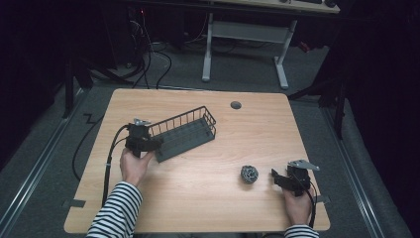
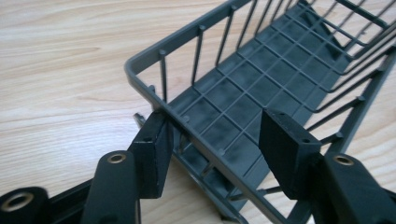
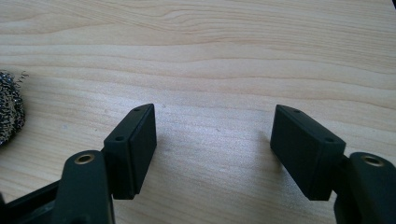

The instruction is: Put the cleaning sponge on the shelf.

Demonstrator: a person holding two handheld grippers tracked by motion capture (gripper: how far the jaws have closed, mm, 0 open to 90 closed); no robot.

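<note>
A light wooden table (image 1: 198,198) holds one dark grey wire basket (image 1: 184,133) and one ball of steel wool (image 1: 249,174). The person holds two grippers, one in each hand. The left gripper (image 1: 148,144), at the left of the table, is at the basket's near-left end; its two black jaws straddle the corner of the basket (image 2: 261,88), one outside the short end wall and one inside over the gridded floor. The jaws are pinching that end wall. The basket lies at a slant, left of the table's middle, its far end pointing toward a single round grey cable hole (image 1: 236,105) near the back edge. The right gripper (image 1: 278,179) rests near the table's front right, its two jaws spread with bare wood between them. The steel wool (image 3: 9,107) sits just to its left, apart from the jaws.
</note>
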